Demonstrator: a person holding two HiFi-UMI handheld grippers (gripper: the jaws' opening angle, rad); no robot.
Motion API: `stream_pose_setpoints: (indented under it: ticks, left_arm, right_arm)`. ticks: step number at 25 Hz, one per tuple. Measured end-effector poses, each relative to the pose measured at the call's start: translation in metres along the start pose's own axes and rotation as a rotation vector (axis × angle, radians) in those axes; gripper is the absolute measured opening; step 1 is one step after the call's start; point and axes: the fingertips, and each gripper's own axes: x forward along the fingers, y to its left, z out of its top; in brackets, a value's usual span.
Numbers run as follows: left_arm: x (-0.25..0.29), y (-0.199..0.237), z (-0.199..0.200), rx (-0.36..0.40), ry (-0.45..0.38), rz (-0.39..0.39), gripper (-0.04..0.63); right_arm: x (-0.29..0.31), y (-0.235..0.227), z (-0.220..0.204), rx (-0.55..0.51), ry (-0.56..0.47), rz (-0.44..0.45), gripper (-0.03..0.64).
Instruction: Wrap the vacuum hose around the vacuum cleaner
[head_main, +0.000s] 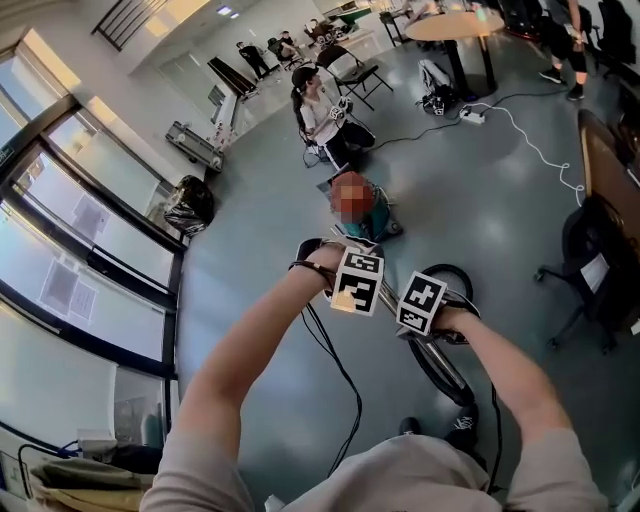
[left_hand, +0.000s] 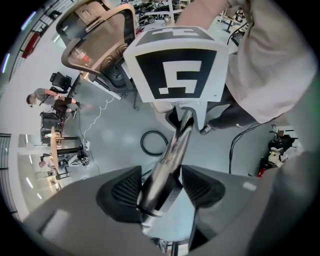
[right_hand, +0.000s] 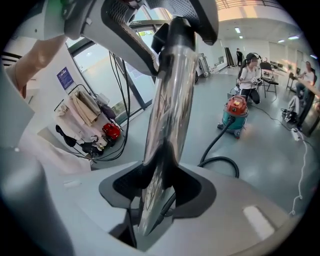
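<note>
The vacuum cleaner (head_main: 375, 218), red on top with a teal body, stands on the grey floor a few steps ahead; it also shows in the right gripper view (right_hand: 236, 113). Its black hose (head_main: 452, 282) loops across the floor (right_hand: 220, 160) (left_hand: 152, 142) to a chrome wand (head_main: 438, 360). Both grippers hold this wand off the floor. My left gripper (left_hand: 161, 187) is shut on the wand (left_hand: 172, 152), and my right gripper (right_hand: 160, 187) is shut on it (right_hand: 170, 100) as well. In the head view the left gripper (head_main: 345, 290) and right gripper (head_main: 432, 318) sit close together.
A seated person (head_main: 322, 108) is just behind the vacuum. A black office chair (head_main: 600, 262) stands at right, a round table (head_main: 455, 25) at the back. A power strip (head_main: 471, 116) with white cable lies on the floor. Black cables (head_main: 338, 362) run near my feet. Windows (head_main: 70, 260) line the left.
</note>
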Motion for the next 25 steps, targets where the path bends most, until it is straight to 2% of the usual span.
stream_pose_setpoints:
  ticks: [4,10,18,20,22,23,24,25]
  left_arm:
    - [0.013,-0.008,-0.002,-0.037,-0.002,-0.042,0.245]
    - [0.026,-0.048,-0.011,-0.141,-0.09,-0.079,0.244]
    - [0.074,-0.135,-0.038,-0.376,-0.26,-0.233,0.241]
    - [0.1,-0.16,-0.047,-0.36,-0.206,-0.248,0.245]
    - [0.131,-0.179,-0.063,-0.297,-0.097,-0.175,0.244]
    - [0.14,-0.185,-0.069,-0.293,-0.079,-0.142,0.226]
    - [0.146,-0.189,-0.071,-0.31,-0.086,-0.13,0.199]
    - [0.149,-0.194,-0.073,-0.334,-0.104,-0.131,0.199]
  right_arm:
    - [0.013,-0.002,-0.007,-0.009,0.047,-0.019,0.199]
    - [0.031,0.013,-0.015,-0.046,0.072,-0.01,0.193]
    - [0.08,0.025,-0.02,-0.274,0.276,-0.037,0.187]
    - [0.09,0.03,-0.018,-0.334,0.325,-0.023,0.186]
    - [0.097,0.033,-0.015,-0.37,0.37,-0.005,0.187]
    - [0.101,0.034,-0.014,-0.381,0.394,0.007,0.187]
    - [0.105,0.035,-0.013,-0.391,0.418,0.018,0.186]
    - [0.109,0.036,-0.012,-0.401,0.441,0.027,0.186]
